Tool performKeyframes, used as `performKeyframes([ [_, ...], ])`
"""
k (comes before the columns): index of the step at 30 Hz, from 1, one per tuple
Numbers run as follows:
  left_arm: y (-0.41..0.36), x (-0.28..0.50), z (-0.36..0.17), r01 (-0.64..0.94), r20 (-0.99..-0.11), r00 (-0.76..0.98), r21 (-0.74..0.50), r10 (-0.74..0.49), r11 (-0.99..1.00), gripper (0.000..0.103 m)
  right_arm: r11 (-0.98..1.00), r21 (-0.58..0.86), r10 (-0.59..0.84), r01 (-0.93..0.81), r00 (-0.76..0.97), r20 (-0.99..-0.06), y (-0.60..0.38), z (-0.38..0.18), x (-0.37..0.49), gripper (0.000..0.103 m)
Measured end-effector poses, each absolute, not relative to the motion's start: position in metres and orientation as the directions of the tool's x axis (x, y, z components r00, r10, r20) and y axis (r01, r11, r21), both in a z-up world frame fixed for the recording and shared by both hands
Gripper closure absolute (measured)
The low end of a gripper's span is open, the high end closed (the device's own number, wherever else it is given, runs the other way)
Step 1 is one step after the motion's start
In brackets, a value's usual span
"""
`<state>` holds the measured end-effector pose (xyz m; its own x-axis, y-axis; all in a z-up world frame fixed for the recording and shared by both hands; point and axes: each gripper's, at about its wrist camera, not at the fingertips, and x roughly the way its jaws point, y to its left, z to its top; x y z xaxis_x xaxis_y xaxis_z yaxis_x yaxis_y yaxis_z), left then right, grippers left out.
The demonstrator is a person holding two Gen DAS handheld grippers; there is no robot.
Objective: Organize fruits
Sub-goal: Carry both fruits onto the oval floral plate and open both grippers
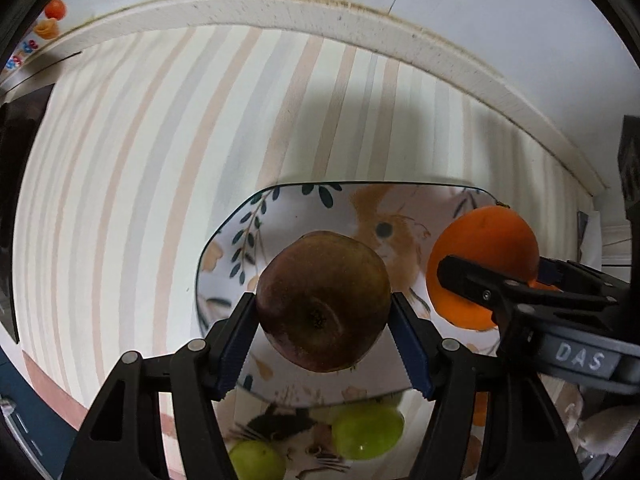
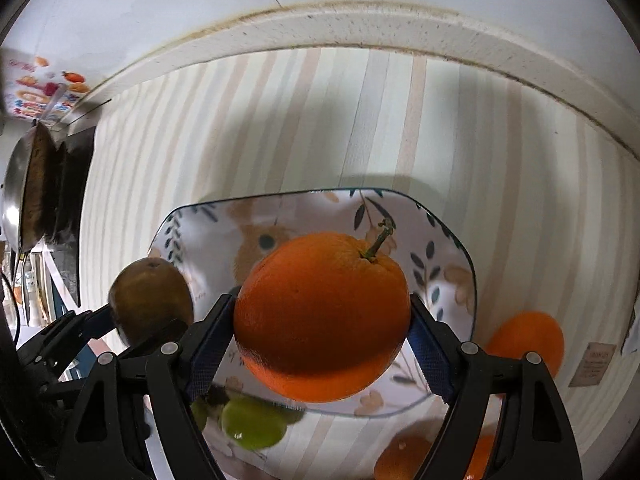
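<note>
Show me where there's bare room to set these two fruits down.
The rabbit plate under both claws is bare. The striped cloth between the plate and the backsplash ledge is also free. It's crowded nearer the cameras: green fruits and loose oranges.

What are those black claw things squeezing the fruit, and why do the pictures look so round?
Each claw is a hand-held gripper that a person carries, with a wide-angle camera on it that bends the picture round. The left camera looks along the left hand-held gripper, which squeezes a brownish-red round fruit. The right camera shows the right hand-held gripper squeezing a big orange with a stem. Below both is a rabbit-patterned plate with a dark rim on a striped tablecloth. Green round fruits and more oranges lie nearby.
</note>
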<state>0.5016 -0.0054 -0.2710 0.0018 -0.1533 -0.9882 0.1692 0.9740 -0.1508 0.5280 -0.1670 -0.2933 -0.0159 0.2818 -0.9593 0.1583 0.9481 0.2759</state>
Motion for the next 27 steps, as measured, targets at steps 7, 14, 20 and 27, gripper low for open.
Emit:
performKeyframes([
  [7,-0.01,0.509,-0.286,0.178,-0.991,-0.032,-0.136,-0.133,0.975,0.039,0.953,0.252,0.262,0.166,-0.046,-0.964,-0.165,-0.31,0.539,0.018],
  [14,-0.014,0.518,-0.296,0.17,-0.991,-0.056,-0.128,-0.12,0.977,0.039,0.954,0.245,0.258,0.171,-0.058,-0.965,-0.163,-0.316,0.545,0.017],
  [20,-0.007,0.526,-0.286,0.152,-0.991,-0.031,-0.135,-0.132,0.979,0.03,0.953,0.245,0.259,0.177,-0.061,-0.964,-0.162,-0.315,0.546,0.014],
  [27,0.007,0.523,-0.265,0.114,-0.99,-0.017,-0.139,-0.138,0.984,0.02,0.968,0.208,0.208,0.144,0.013,-0.978,-0.166,-0.282,0.544,0.011],
])
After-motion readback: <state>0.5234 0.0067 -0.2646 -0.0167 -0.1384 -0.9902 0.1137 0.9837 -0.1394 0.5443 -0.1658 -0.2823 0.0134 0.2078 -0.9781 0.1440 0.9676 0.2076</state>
